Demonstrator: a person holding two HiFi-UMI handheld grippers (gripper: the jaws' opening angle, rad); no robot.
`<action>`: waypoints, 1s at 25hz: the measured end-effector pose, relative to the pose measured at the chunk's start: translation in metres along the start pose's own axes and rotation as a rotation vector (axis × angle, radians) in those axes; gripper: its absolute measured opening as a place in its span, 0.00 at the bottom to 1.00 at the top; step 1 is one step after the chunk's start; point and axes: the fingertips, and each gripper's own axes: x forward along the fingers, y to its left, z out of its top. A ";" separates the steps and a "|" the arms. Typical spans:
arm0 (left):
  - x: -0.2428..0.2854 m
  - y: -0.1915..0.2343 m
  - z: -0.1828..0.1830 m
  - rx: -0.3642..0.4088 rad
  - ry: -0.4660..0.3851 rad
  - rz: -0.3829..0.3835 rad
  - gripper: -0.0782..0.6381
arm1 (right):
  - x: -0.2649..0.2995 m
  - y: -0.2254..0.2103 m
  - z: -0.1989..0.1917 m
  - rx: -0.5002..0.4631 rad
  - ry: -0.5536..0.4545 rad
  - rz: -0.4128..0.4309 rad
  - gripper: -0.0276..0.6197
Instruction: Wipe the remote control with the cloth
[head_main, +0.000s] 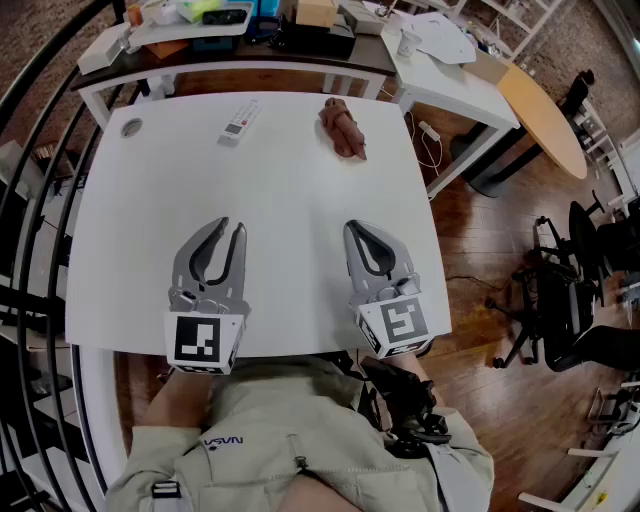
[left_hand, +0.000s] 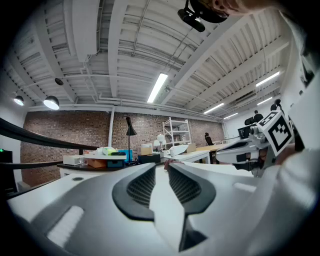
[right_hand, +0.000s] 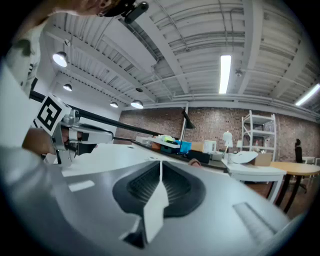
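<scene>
Left hand-held gripper (head_main: 232, 226), right hand-held gripper (head_main: 352, 228): jaws together, empty;
Slim white remote control (head_main: 238, 122), crumpled brown cloth (head_main: 342, 128): apart on white worktop (head_main: 280, 190)

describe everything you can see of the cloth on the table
The cloth is a reddish-brown piece of soft-looking fabric, bunched and twisted into a lumpy, elongated roll rather than spread flat. It lies on the far part of the white table, towards the far right corner, with its length running roughly from the far edge towards the person. The remote control lies to its left, well apart from it. Only the tabletop touches the cloth, and nothing holds it or lies on it.
</scene>
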 end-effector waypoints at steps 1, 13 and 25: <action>0.004 0.002 0.007 0.014 -0.009 -0.009 0.22 | 0.002 -0.003 0.005 -0.014 -0.009 -0.001 0.07; 0.088 0.058 0.054 0.162 0.000 -0.072 0.49 | 0.058 -0.081 0.077 -0.125 -0.112 -0.013 0.31; 0.212 0.126 -0.017 0.023 0.332 -0.108 0.71 | 0.190 -0.149 0.042 -0.022 0.099 0.034 0.52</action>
